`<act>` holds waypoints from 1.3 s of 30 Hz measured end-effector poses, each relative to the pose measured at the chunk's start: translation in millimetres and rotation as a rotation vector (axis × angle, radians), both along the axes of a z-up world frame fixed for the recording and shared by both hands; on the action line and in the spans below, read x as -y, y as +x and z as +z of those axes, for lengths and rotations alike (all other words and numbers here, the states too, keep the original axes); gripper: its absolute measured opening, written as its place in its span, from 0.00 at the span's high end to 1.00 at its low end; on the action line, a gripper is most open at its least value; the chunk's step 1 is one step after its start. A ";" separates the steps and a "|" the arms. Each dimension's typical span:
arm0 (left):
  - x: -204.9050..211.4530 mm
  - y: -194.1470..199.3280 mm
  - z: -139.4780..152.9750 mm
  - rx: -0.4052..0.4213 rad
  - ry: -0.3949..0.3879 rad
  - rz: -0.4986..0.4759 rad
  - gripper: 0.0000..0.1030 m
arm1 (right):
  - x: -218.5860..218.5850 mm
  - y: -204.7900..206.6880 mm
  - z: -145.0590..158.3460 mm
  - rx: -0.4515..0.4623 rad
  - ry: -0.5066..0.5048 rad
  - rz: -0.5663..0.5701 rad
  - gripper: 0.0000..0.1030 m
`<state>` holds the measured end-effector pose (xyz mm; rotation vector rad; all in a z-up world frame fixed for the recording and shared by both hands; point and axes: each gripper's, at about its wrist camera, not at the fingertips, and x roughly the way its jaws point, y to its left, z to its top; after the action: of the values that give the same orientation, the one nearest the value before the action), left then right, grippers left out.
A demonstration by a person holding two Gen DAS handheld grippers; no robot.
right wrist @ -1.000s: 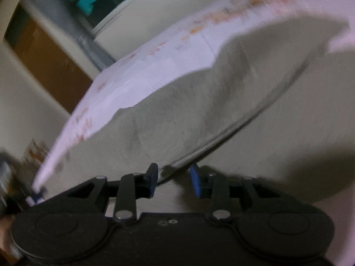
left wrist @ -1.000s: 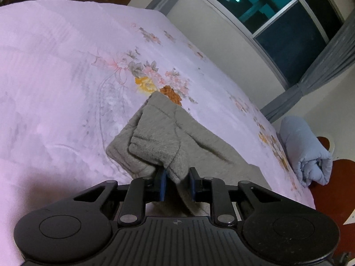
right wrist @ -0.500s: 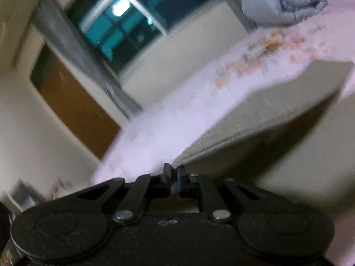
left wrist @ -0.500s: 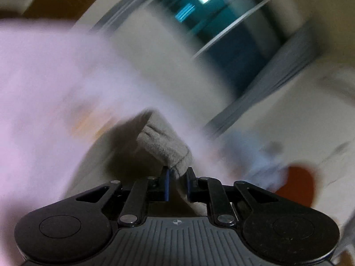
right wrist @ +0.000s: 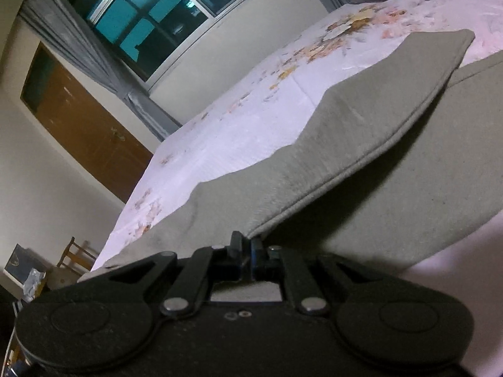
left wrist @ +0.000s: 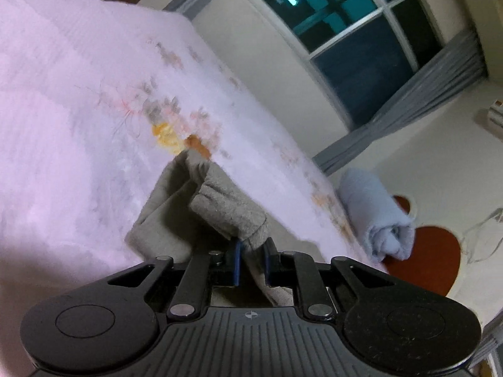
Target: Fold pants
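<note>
L gripper (left wrist: 251, 262): pinching bunched fold of grey pants (left wrist: 226, 207), lifted off the bedspread (left wrist: 63, 125).
R gripper (right wrist: 248, 251): clamped on pants hem edge, raised.
Pants: rest lies on bed, near side.
Far right: rolled blue blanket (left wrist: 374, 216).

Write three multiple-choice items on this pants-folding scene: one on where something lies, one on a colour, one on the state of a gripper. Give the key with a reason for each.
1. Where does the rolled blue blanket lie?
A. at the edge of the bed, near the window side
B. on the floor by the door
C. on top of the pants

2. What colour are the pants?
A. black
B. grey-beige
C. red

3. How does the right gripper stand?
A. wide open above the bed
B. open, with nothing near it
C. shut on an edge of the pants

Key: 1 A, the left wrist view shows the roll on the pink floral bedspread at its edge. 2 B, both views show dull grey-beige cloth. 3 C, its jaws are together with the lifted hem pinched between them.
</note>
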<state>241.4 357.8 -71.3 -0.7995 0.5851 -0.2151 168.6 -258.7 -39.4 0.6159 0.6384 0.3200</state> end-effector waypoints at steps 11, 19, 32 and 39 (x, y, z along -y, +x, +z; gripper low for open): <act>-2.9 7.8 -21.2 -0.090 0.031 0.002 0.86 | -4.1 4.3 -25.1 -0.088 -0.029 0.009 1.00; -2.4 10.5 -7.9 -0.001 0.043 -0.006 0.86 | -5.1 16.1 -25.4 -0.099 -0.042 0.013 1.00; -5.9 16.3 -32.8 -0.089 0.013 0.001 0.81 | -1.1 20.5 -30.8 -0.114 -0.023 0.011 1.00; -9.3 -14.9 -12.6 -0.049 0.062 0.184 0.00 | 1.2 23.4 -31.6 -0.117 -0.017 0.014 1.00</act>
<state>226.5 367.1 -83.9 -0.7950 0.5580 -0.0091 192.0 -259.9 -71.0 0.6170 0.7568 0.2930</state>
